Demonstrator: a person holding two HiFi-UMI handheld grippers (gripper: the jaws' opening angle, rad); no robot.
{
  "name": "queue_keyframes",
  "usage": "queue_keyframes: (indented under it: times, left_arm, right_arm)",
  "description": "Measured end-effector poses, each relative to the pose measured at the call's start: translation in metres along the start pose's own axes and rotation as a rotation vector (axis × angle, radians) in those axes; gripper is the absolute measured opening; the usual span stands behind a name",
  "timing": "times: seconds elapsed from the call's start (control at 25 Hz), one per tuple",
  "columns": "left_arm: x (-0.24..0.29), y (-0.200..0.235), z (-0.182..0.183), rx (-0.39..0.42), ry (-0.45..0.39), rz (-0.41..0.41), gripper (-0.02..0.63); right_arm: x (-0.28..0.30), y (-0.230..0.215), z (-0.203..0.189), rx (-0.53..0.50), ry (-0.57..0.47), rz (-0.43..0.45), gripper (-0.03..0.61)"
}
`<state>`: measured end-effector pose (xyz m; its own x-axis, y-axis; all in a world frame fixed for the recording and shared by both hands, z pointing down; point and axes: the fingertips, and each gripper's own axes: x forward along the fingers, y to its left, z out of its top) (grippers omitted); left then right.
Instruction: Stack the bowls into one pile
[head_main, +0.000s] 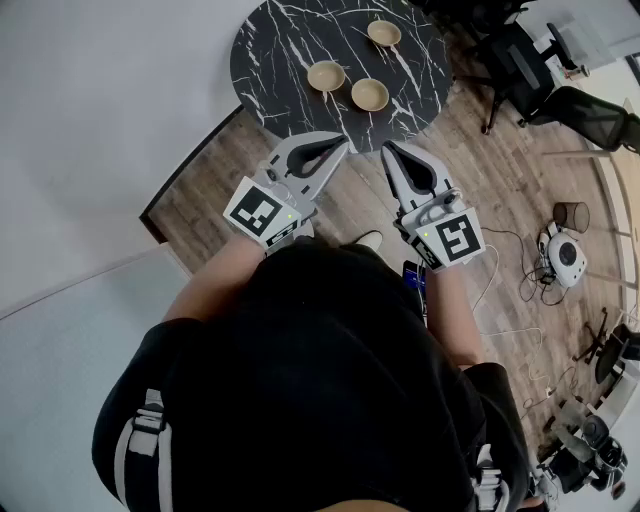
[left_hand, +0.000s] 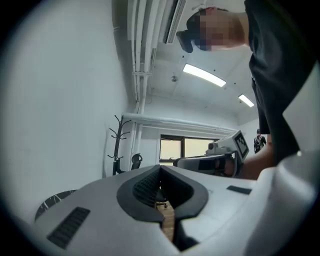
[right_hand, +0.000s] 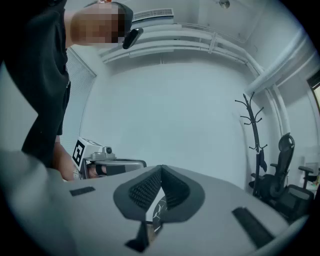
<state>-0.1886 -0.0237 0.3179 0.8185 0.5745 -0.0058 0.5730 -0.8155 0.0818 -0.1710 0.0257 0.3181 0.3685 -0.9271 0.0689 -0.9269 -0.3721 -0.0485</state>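
Three tan bowls stand apart on a round black marble table (head_main: 290, 40) at the top of the head view: one at the left (head_main: 326, 75), one beside it (head_main: 369, 95), one farther back (head_main: 384, 33). My left gripper (head_main: 341, 143) and right gripper (head_main: 388, 148) are held side by side in front of my body, over the wood floor just short of the table's near edge. Both point level toward the table. The left gripper's (left_hand: 160, 168) tips meet with nothing between them, and so do the right gripper's (right_hand: 160, 168). Neither touches a bowl.
Black office chairs (head_main: 520, 60) stand right of the table. Cables and a white device (head_main: 562, 255) lie on the wood floor at the right. A white wall runs along the left. A coat rack (right_hand: 255, 145) stands against the far wall.
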Motion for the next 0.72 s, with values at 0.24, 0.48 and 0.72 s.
queue_keyframes:
  times: [0.24,0.48,0.72]
  left_arm:
    - [0.006,-0.005,-0.003,0.011,0.005,-0.003,0.005]
    - [0.011,-0.014,-0.005,0.008,0.013,-0.011,0.005]
    - [0.026,-0.029,-0.005,0.019,0.013,-0.027,0.005]
  right_arm:
    - [-0.006,-0.009,-0.001,0.012,-0.007,-0.024,0.0]
    - [-0.018,-0.014,-0.003,0.023,-0.015,-0.035,0.0]
    - [-0.035,-0.027,-0.005,0.025,-0.017,-0.052,0.0]
